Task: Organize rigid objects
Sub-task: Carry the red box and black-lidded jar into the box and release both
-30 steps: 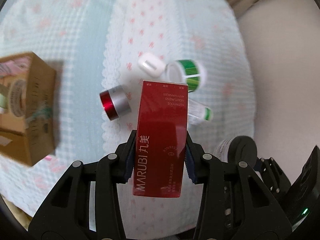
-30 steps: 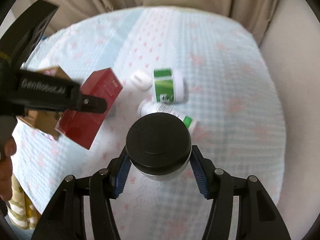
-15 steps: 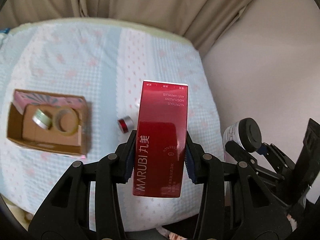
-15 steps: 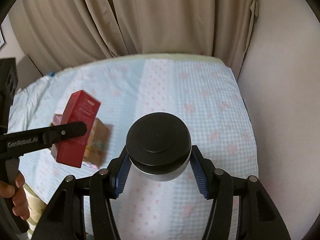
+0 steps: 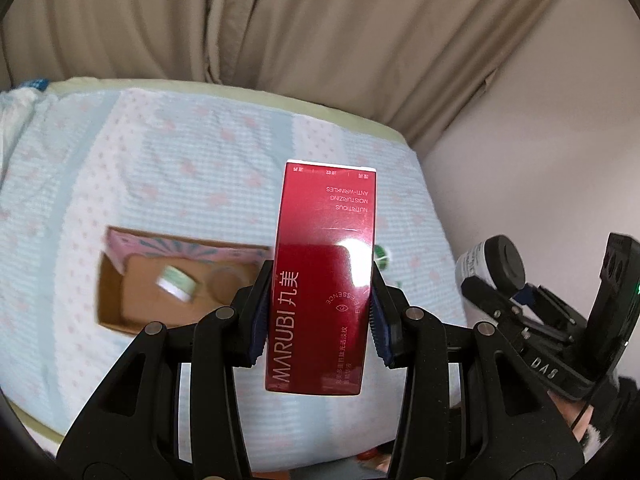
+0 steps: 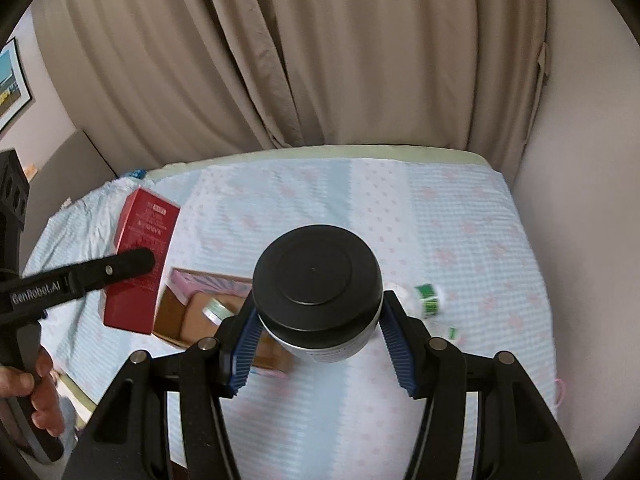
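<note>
The bed (image 6: 460, 216), under its blue and pink quilt, carries everything, with the curtain (image 6: 320, 60) behind its far edge. Toward its near left corner sits the cardboard box (image 5: 116, 312), open on top; inside I can make out a pink carton (image 5: 180, 246) along the far wall and what looks like a tape roll (image 5: 176, 282), though that part is blurred.

My left claw (image 5: 320, 312) is clamped on the red carton (image 5: 324, 264), pads on its two long sides, holding it upright in the air above the bed, just right of the box as my camera sees it. My right claw (image 6: 318, 344) is closed around the black-lidded jar (image 6: 316, 280), lid facing the lens, and it hangs over the near right corner of the box.

Loose on the quilt, toward the right edge and well apart from the box, lie a green-labelled bottle (image 6: 428, 298) on its side and a small tube (image 6: 452, 334) nearer me.

I judge the job partly done: a few things are in the box, two are in my grip but not yet set down, and at least those two by the right edge remain to be collected. Anything hidden behind the carton or jar I cannot count.
</note>
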Tool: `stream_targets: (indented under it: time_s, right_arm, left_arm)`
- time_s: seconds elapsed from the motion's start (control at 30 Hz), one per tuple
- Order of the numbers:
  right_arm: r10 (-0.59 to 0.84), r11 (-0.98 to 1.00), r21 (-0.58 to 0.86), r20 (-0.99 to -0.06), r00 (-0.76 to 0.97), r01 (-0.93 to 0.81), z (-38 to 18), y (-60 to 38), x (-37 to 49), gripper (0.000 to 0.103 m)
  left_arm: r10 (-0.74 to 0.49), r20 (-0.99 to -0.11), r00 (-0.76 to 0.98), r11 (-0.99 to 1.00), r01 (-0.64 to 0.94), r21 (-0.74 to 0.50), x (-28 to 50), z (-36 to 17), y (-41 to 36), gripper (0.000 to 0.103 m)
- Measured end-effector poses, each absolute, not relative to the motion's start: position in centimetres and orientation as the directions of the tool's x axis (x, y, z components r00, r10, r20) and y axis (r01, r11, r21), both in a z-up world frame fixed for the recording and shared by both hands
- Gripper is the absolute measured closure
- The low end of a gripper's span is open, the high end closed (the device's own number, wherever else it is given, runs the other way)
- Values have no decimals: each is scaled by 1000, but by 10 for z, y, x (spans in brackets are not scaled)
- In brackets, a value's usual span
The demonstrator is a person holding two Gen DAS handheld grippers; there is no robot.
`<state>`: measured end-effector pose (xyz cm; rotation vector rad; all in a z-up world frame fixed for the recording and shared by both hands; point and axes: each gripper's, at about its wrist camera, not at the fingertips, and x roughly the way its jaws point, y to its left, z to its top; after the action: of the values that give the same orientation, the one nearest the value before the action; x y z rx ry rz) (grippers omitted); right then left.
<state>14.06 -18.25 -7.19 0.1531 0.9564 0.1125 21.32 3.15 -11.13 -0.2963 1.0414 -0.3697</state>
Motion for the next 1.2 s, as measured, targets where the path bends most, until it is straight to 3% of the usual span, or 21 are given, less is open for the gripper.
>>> stream_targets:
  time_s: [0.27,0.5,1.2]
  right_arm:
    - [163,968,237,-838,521,78,-103,-95,169,50]
    - [160,960,243,-884,440,139,-147,-38,195,50]
    - [187,962,220,-962,200,159,-310,-3,254,50]
  left_arm:
    - [-434,-819,374,900,213,-380,238,-142,120,64]
    - [-390,-869,306,915,233,-329,269,-201,170,64]
    - [-253,-966,49,961,132,-245,321,-390,194,64]
